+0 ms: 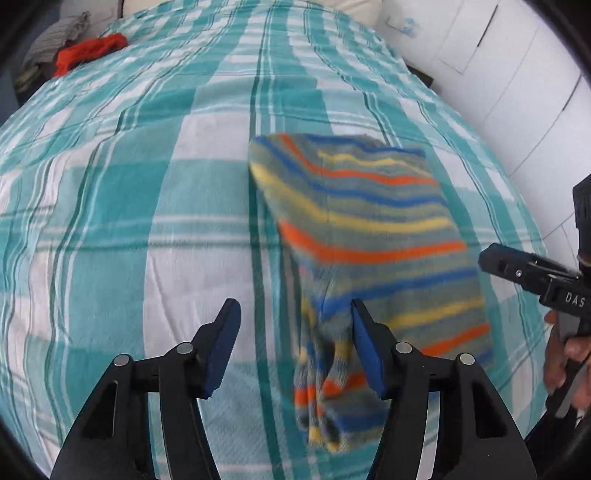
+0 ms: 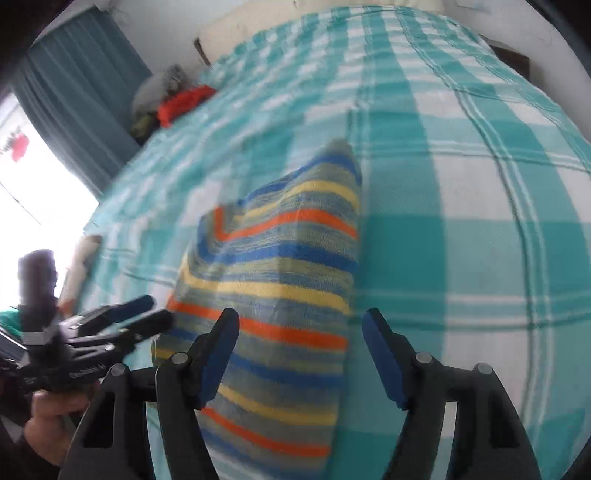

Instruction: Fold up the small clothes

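Looking between our left gripper (image 1: 295, 306) and right gripper (image 2: 301, 317), both let go and gaping, we see the soft, light striped knit cloth (image 1: 369, 229) on the teal checked bedcover (image 1: 147, 184). It will flop and slide, we think, so we should pinch a corner hem near the fingertips.

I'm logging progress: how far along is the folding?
Done: the striped knit garment lies folded on the teal plaid bedspread. In hand: nothing; both the left hand-held gripper and the right hand-held gripper are open. Left: the red garment and grey clothes piled at the far edge.
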